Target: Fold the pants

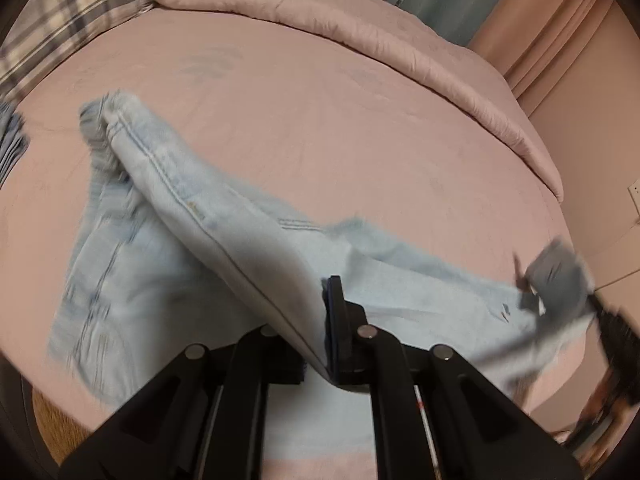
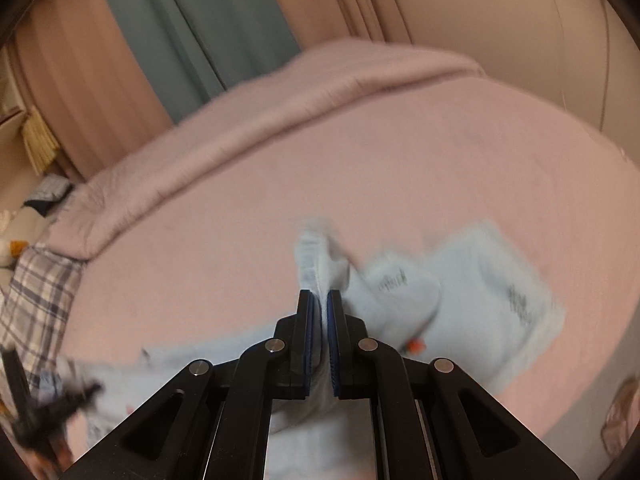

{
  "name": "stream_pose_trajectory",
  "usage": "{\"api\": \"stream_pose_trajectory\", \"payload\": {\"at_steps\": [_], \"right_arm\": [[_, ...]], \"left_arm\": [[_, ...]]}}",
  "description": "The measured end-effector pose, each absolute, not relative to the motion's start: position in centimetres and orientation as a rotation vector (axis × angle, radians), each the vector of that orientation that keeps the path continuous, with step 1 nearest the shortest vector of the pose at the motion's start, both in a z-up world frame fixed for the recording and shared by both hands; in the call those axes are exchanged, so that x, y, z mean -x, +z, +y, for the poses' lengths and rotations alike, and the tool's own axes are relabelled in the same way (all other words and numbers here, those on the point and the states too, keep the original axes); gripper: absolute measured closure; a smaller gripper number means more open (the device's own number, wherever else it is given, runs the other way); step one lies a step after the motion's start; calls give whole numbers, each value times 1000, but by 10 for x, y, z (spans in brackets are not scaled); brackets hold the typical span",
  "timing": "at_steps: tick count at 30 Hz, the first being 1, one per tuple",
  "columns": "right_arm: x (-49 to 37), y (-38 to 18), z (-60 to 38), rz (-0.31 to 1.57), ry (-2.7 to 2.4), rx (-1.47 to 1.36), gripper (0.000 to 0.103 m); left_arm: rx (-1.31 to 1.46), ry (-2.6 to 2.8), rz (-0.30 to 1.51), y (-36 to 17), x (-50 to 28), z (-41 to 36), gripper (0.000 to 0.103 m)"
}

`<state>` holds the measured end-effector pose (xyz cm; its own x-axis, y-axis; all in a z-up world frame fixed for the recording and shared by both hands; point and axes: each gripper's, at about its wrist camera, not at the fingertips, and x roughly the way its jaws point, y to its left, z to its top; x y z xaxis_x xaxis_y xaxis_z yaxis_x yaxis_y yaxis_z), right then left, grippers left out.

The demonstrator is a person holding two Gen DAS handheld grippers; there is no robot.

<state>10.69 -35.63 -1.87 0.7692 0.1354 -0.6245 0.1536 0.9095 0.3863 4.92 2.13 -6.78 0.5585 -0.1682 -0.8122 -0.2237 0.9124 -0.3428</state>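
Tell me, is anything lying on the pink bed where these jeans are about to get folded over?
Nothing visible does. Both the left gripper and the right gripper are shut on the light blue jeans, and the pink sheet beyond them is bare. The rolled-back quilt and the plaid pillow sit at the far edges.

One pair of light-blue jeans [image 1: 224, 216], two black grippers, left [image 1: 326, 320] and right [image 2: 319, 300], one pink bed [image 1: 320, 120], one pink duvet [image 1: 360, 28], one plaid pillow [image 1: 68, 28], one teal curtain [image 2: 200, 28].
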Motion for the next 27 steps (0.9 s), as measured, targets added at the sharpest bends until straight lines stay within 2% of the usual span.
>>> {"api": "stream_pose_trajectory", "payload": {"at_steps": [4, 11, 14, 17, 18, 27], "right_arm": [[-101, -21, -352, 680, -4, -442, 95], [-87, -106, -365, 884, -115, -470, 95], [-79, -128, -376, 931, -129, -503, 95], [-76, -134, -381, 941, -130, -510, 95], [-75, -133, -381, 941, -129, -504, 95], [-78, -125, -369, 966, -149, -432, 95]], "left_arm": [[531, 40, 1050, -95, -14, 23, 94], [628, 29, 1122, -134, 12, 28, 89], [597, 47, 1115, -126, 13, 31, 76], [544, 105, 1080, -112, 13, 37, 58], [540, 112, 1070, -109, 14, 41, 57], [559, 148, 1113, -107, 13, 72, 56]]}}
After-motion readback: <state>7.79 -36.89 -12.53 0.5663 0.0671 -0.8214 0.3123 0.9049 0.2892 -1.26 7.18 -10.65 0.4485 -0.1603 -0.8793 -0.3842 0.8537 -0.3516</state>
